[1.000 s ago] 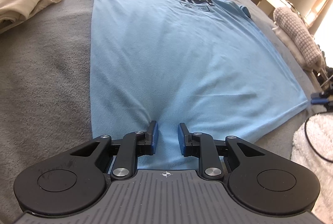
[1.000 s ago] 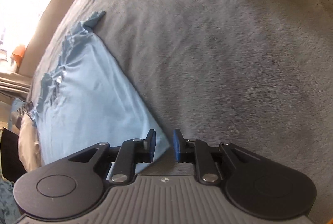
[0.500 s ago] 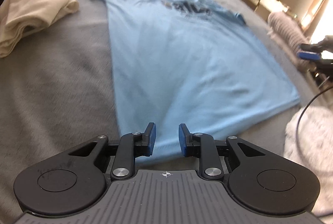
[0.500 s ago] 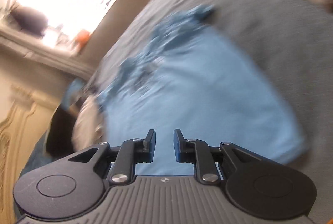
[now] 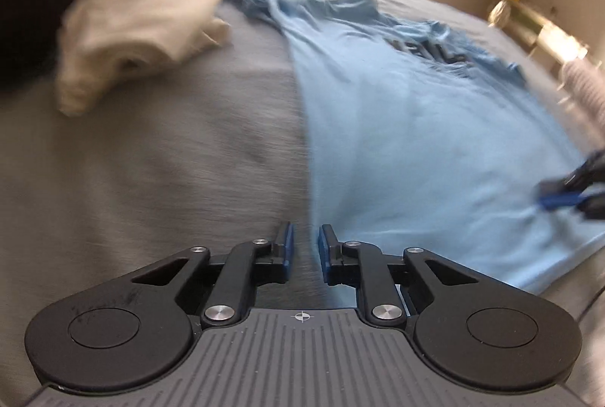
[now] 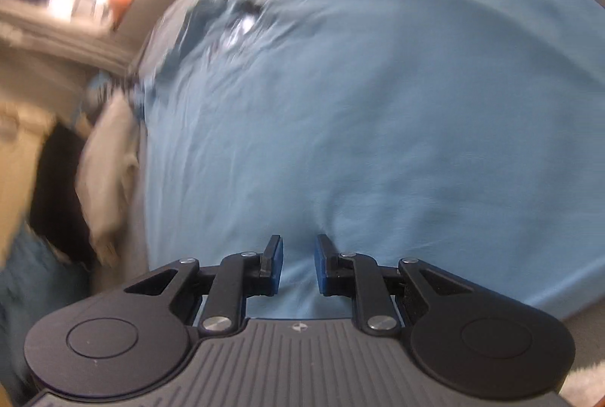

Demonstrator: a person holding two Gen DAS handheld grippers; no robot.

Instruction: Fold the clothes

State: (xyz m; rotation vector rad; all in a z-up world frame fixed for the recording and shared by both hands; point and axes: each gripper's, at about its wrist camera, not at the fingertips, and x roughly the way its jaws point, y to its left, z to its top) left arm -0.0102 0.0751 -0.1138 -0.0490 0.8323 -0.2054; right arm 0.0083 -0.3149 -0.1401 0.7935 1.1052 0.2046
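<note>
The shirt (image 5: 397,127) lies spread flat on the bed (image 5: 151,149), a cream bundle (image 5: 140,28) well apart beside its collar end. Left gripper (image 5: 304,248) sits at the shirt's side edge near the hem, fingers spread, empty. Right gripper (image 6: 298,265) sits over the shirt's hem, fingers spread, empty.

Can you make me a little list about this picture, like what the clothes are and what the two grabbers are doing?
shirt: light blue T-shirt, spread flat, dark print near its top
surface: grey blanket
other clothes: cream pile, left of the shirt
left gripper: open, at the shirt's left bottom edge
right gripper: open, over the shirt's bottom hem
folded yet: no
</note>
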